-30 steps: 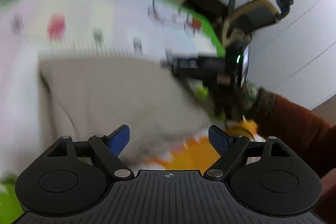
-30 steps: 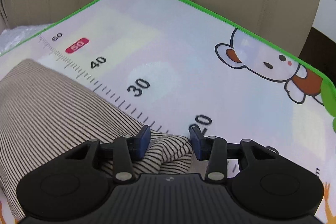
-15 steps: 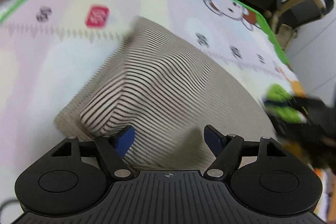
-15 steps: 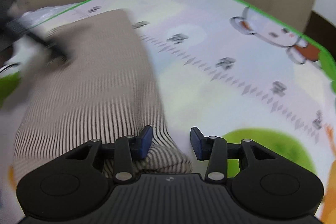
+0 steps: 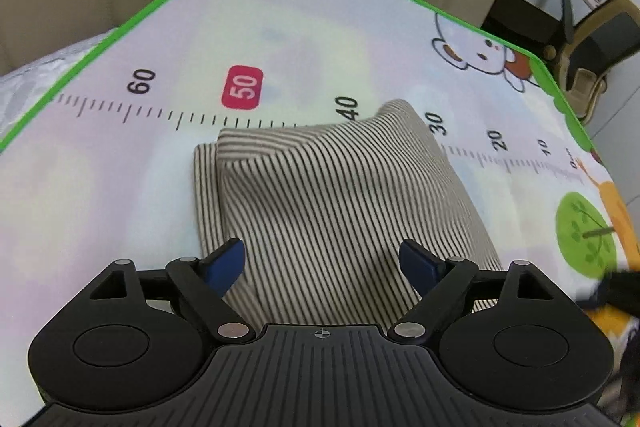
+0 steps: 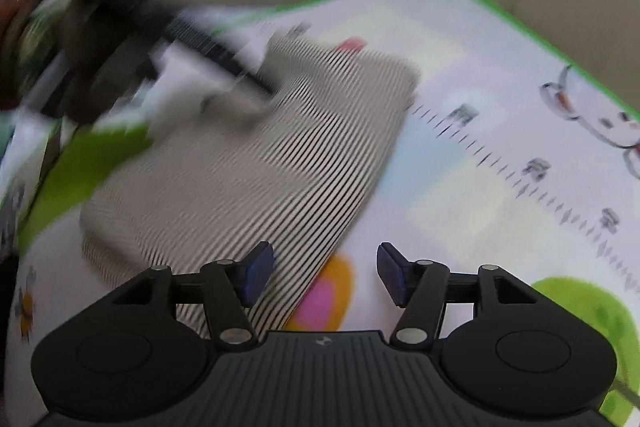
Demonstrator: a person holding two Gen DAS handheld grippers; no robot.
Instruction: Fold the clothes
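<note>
Right wrist view is pretty smeared, so the ruler numbers on the play mat (image 6: 460, 155) are just unreadable blobs there, and the left gripper (image 6: 264, 87) shows only as a dark streak reaching in from the upper left, so no telling from that angle how its tongs stand. The left wrist view is sharp and sorts it out: left gripper (image 5: 320, 263) has its blue pads wide apart, nothing between them, hovering over the near end of the folded striped garment (image 5: 332, 203). That garment lies on the mat with its far edge covering the ruler print between 40 and 30. The right gripper (image 6: 326, 275) is spread apart too, empty, over the garment's (image 6: 248, 167) right edge. In the left view it's only a dark blur at the right border. An office chair (image 5: 592, 43) shows past the mat's corner only in the left view.
</note>
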